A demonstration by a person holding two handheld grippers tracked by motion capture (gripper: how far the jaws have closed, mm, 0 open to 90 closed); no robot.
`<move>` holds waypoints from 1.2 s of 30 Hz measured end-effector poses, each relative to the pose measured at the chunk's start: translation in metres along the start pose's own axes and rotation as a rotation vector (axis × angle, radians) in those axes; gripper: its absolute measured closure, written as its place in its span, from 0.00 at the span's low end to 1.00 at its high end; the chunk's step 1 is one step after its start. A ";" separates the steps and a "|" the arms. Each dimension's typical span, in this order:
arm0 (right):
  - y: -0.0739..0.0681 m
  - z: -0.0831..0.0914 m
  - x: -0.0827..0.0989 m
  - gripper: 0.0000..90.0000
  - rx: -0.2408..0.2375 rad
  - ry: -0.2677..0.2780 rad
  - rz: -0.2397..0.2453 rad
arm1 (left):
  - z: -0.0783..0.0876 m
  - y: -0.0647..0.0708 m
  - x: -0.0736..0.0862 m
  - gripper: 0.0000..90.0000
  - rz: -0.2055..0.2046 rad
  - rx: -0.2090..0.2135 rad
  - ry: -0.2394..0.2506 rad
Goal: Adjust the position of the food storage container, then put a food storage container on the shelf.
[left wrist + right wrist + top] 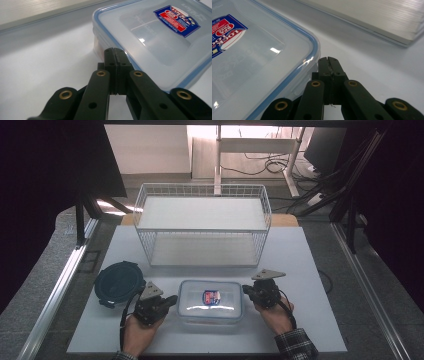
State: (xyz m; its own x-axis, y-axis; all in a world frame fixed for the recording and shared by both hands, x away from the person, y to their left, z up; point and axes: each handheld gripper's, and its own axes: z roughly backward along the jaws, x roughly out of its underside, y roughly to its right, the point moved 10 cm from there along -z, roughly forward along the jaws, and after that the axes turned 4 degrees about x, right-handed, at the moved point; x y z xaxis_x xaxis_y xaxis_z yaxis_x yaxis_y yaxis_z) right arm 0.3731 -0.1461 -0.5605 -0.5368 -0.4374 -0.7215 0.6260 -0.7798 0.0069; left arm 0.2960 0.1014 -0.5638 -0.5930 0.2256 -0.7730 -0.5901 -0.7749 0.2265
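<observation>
The clear plastic container point(210, 301) is lying flat on the white table point(300, 270), near the front edge and roughly midway across it, with its transparent lid bordered by a blue seal and snapped on. A red and blue sticker point(211, 297) is sitting at the centre of the lid; in the left gripper view the sticker point(177, 20) is showing white lettering too small and slanted to read with confidence, and in the right gripper view it point(224, 31) is appearing upside down with letters that seem to spell "LOCK" beside a red oval. The left gripper point(172, 299) is resting just beside the container's left short side, its jaws pressed together with nothing between them, and in its own view the tips point(114, 51) are sitting right at the container's point(155, 42) wall below the lid edge; whether they are touching it cannot be told. The right gripper point(245, 290) is sitting at the container's right short side, jaws likewise pressed together and empty, the tips point(328, 60) lying just beside the rounded corner of the lid point(262, 57). A round dark blue container point(119, 282) is lying to the left of the left gripper. Behind everything, a white wire rack point(202, 222) with two shelves is standing at the back of the table.
</observation>
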 end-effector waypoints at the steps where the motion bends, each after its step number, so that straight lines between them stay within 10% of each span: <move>1: -0.005 0.000 0.000 0.99 -0.010 0.003 0.004 | 0.005 0.003 0.004 1.00 -0.001 -0.009 0.002; 14: -0.001 0.021 0.006 0.79 0.023 0.032 0.089 | 0.024 -0.009 0.010 0.82 -0.038 -0.017 0.041; 21: 0.000 0.044 0.013 0.49 0.001 0.108 0.028 | 0.036 -0.012 0.022 0.46 -0.026 -0.004 0.073; 25: -0.007 0.052 0.021 0.21 -0.023 0.138 0.040 | 0.041 -0.006 0.027 0.12 -0.029 0.075 0.093; 36: -0.020 0.053 0.036 0.06 -0.078 0.114 0.077 | 0.035 -0.002 0.035 0.04 -0.110 0.047 0.072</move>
State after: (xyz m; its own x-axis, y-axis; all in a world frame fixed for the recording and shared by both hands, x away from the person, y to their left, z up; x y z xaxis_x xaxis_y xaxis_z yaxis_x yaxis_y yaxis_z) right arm 0.3112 -0.1696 -0.5501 -0.4200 -0.4374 -0.7951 0.7073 -0.7068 0.0152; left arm 0.2571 0.1319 -0.5707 -0.4830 0.2635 -0.8350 -0.6756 -0.7189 0.1639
